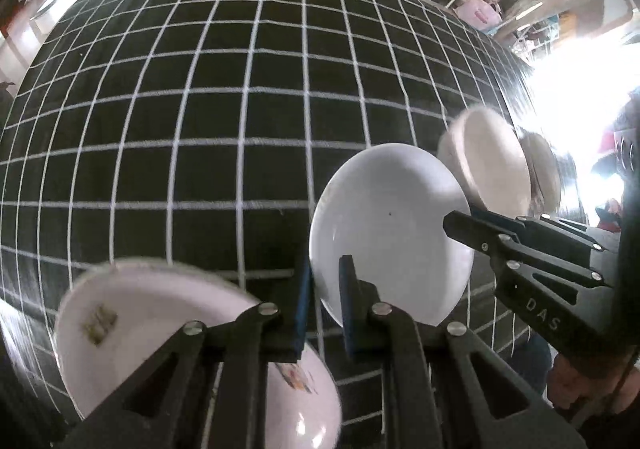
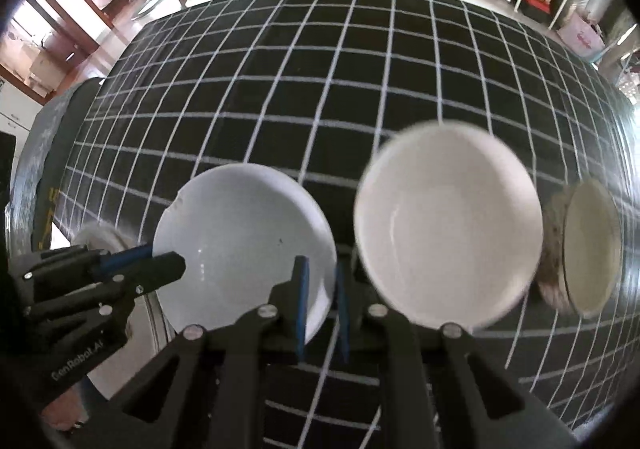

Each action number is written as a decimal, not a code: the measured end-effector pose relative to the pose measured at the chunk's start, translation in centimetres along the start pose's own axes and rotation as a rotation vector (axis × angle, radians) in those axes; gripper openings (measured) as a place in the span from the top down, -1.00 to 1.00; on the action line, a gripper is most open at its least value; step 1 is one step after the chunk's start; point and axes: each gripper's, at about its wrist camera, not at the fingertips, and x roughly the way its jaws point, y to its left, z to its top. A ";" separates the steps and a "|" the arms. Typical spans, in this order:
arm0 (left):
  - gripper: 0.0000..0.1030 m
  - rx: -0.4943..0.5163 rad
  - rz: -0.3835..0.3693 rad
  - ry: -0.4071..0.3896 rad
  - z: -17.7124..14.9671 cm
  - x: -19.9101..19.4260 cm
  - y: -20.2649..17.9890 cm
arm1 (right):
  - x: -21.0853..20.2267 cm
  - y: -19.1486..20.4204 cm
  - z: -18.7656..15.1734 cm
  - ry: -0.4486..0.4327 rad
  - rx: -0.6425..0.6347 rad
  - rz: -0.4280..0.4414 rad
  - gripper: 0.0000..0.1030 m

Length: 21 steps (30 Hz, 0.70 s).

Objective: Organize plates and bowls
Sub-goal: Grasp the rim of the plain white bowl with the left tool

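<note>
Left view: the left tool [image 1: 324,299] pinches the near rim of the white bowl [image 1: 390,233] (it sits over the table [image 1: 200,109]). Right view: the right tool [image 2: 320,299] pinches that bowl's [image 2: 244,245] other rim.

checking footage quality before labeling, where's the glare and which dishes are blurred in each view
Left wrist view: blown-out glare fills the right edge, washing out the background; the plate at lower left and the cream bowl have smeared rims, while the white bowl is sharp. Right wrist view: even light, no strong glare; the cream bowl and the far-right dish are blurred. Both views bend the grid cloth.
</note>
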 end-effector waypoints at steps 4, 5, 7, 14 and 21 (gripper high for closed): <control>0.77 0.013 -0.009 0.005 -2.3 -0.2 -0.7 | -1.0 -1.1 -2.4 0.004 0.017 0.009 0.67; 0.77 0.014 -0.011 0.008 -2.5 -0.2 -0.8 | -1.2 -1.4 -2.8 0.005 0.021 0.011 0.67; 0.77 0.024 -0.009 0.010 -3.6 -0.3 -1.3 | -1.5 -1.6 -3.7 0.007 0.030 0.011 0.67; 0.77 0.043 0.003 0.017 -6.7 -0.9 -1.8 | -2.5 -2.0 -7.0 0.009 0.043 0.021 0.67; 0.77 0.048 0.008 0.011 -9.2 -1.5 -1.9 | -3.1 -2.7 -9.0 0.012 0.061 0.036 0.67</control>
